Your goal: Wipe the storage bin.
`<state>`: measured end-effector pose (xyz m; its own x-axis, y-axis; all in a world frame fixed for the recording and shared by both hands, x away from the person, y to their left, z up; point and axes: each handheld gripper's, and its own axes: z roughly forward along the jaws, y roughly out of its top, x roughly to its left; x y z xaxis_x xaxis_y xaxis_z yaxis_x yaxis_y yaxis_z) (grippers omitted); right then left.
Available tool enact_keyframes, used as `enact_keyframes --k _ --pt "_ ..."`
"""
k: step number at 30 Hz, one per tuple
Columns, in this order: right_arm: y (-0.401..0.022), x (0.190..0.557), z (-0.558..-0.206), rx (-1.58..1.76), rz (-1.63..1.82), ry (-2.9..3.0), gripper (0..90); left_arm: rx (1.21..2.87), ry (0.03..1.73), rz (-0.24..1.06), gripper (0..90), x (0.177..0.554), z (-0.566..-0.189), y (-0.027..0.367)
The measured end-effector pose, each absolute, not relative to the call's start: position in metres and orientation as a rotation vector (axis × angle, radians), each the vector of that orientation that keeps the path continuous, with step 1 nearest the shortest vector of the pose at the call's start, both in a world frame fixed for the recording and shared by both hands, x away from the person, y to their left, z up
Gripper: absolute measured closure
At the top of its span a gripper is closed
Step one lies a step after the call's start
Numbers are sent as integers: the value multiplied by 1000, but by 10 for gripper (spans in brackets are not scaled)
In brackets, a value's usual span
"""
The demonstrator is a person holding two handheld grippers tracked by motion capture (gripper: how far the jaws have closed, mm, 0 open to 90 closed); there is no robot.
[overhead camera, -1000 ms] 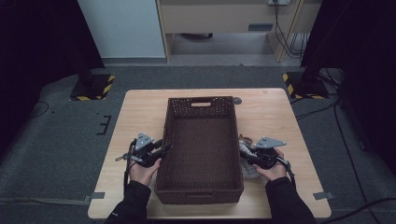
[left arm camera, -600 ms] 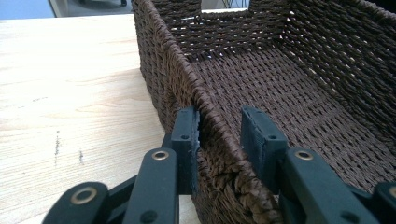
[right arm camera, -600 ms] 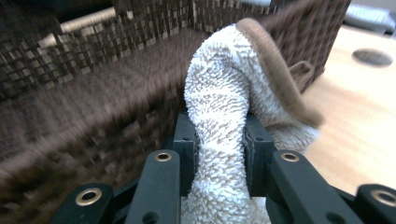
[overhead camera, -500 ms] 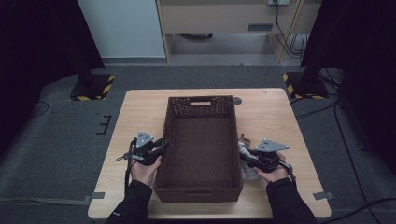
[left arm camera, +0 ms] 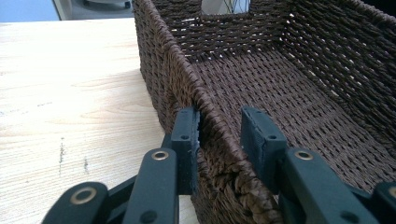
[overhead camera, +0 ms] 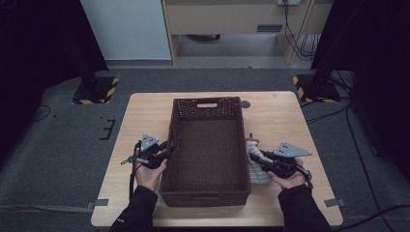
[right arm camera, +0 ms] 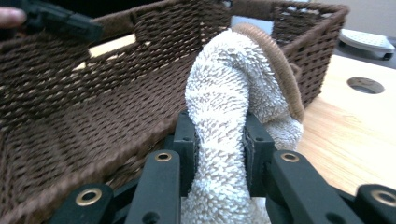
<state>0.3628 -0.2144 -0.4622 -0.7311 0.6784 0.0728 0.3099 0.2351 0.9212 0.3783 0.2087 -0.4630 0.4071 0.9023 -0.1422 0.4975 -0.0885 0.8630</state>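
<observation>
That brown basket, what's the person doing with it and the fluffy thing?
A person is working at a wooden table with a gripper in each hand. The left gripper straddles the left wall of the woven basket, one jaw outside against it and one inside, steadying it. The right gripper is pinching a white towel with a brown edge, just outside the basket's right wall. The basket looks empty, so the towel probably goes in next.
</observation>
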Motion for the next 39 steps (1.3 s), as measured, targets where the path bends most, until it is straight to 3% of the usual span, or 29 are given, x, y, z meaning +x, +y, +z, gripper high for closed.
enact_keyframes --k 9,13,18,24,30,35,39 --pt "-202 373 -494 947 1327 2315 726 1725 1213 543 657 381 -464 210" --pt "-199 377 -503 977 1282 2347 725 1722 1195 569 599 381 -465 212" --pt "-206 374 -491 974 1319 2295 726 1717 1177 573 487 378 -463 215" --pt "-215 356 -462 913 1478 2184 726 1723 1136 549 439 365 -457 217" --pt "-209 350 -478 923 1412 2261 725 1788 1129 523 489 353 -463 216" --pt "-200 355 -502 941 1283 2370 723 1743 1168 495 560 352 -466 216" --pt "-201 355 -498 951 1283 2362 722 1735 1178 518 603 352 -466 214"
